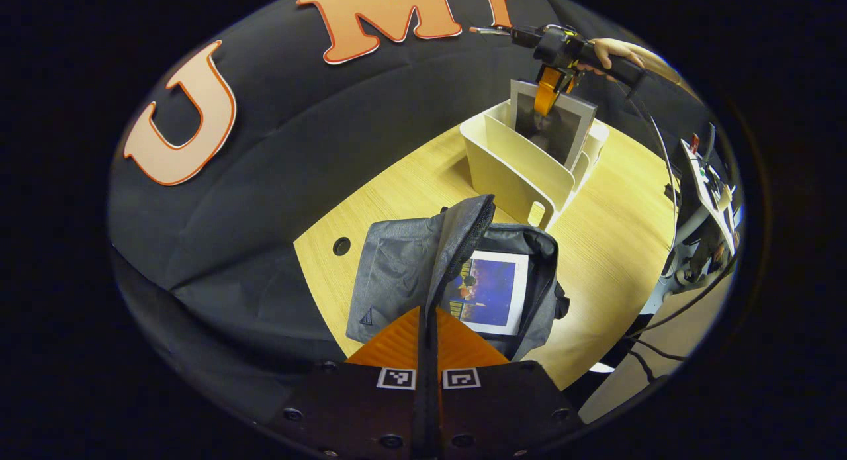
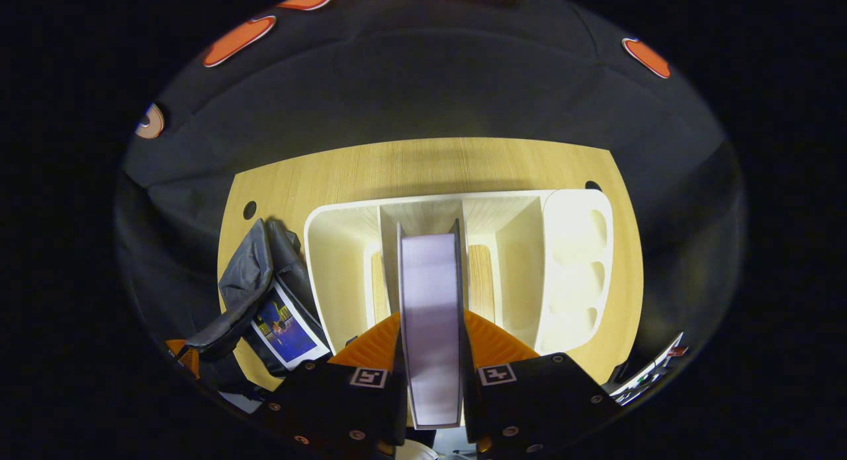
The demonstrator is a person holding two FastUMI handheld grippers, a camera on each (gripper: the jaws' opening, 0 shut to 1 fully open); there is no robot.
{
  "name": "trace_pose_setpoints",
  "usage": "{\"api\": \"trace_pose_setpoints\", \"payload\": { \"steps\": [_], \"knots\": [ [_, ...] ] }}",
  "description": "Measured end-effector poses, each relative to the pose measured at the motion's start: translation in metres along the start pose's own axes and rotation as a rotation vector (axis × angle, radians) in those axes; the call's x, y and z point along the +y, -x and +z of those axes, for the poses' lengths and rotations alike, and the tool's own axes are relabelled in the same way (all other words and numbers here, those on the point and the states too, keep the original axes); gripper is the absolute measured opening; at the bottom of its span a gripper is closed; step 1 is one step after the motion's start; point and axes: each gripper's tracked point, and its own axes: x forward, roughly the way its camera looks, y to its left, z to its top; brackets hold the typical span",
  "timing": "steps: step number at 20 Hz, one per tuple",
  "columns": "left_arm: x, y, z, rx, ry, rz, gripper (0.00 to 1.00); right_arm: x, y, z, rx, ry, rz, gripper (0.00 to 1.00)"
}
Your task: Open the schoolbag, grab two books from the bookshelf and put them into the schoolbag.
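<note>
The schoolbag [image 1: 456,275] flap is pinched by the left gripper [image 1: 429,327], fingers together, keeping it open at 6 o'clock; the second book [image 2: 430,314] is clamped by the right gripper [image 2: 431,354] in the bookshelf [image 2: 344,275] for lifting out.

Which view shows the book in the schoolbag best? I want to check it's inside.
The left gripper view: the book lies cover-up inside the open schoolbag. The right gripper view shows it small at the edge.
</note>
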Motion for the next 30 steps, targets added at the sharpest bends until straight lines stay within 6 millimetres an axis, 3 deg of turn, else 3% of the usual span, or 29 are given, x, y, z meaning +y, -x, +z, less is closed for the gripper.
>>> {"api": "trace_pose_setpoints", "payload": {
  "steps": [6,9,14,17,20,23,30],
  "knots": [
    [-0.003,0.0,-0.002,-0.016,-0.017,-0.018,0.01,-0.007,0.075,0.01,-0.12,-0.041,-0.037,0.34],
    [0.0,0.0,-0.002,-0.021,-0.02,-0.015,0.01,-0.009,0.125,0.011,-0.212,-0.085,-0.026,0.34],
    [0.006,-0.002,-0.001,-0.03,-0.025,0.004,0.01,0.002,0.199,-0.024,-0.316,-0.15,0.078,0.34],
    [0.01,0.0,0.003,-0.039,-0.035,0.014,0.01,0.018,0.224,-0.055,-0.366,-0.207,0.175,0.33],
    [0.008,-0.001,0.007,-0.04,-0.054,0.008,0.01,0.028,0.228,-0.094,-0.379,-0.303,0.295,0.34],
    [0.011,-0.003,0.015,-0.043,-0.078,0.023,0.01,0.042,0.209,-0.124,-0.367,-0.433,0.44,0.33],
    [0.015,-0.001,0.028,-0.028,-0.117,0.039,0.01,0.087,0.13,-0.178,-0.344,-0.677,0.716,0.32]
  ]
}}
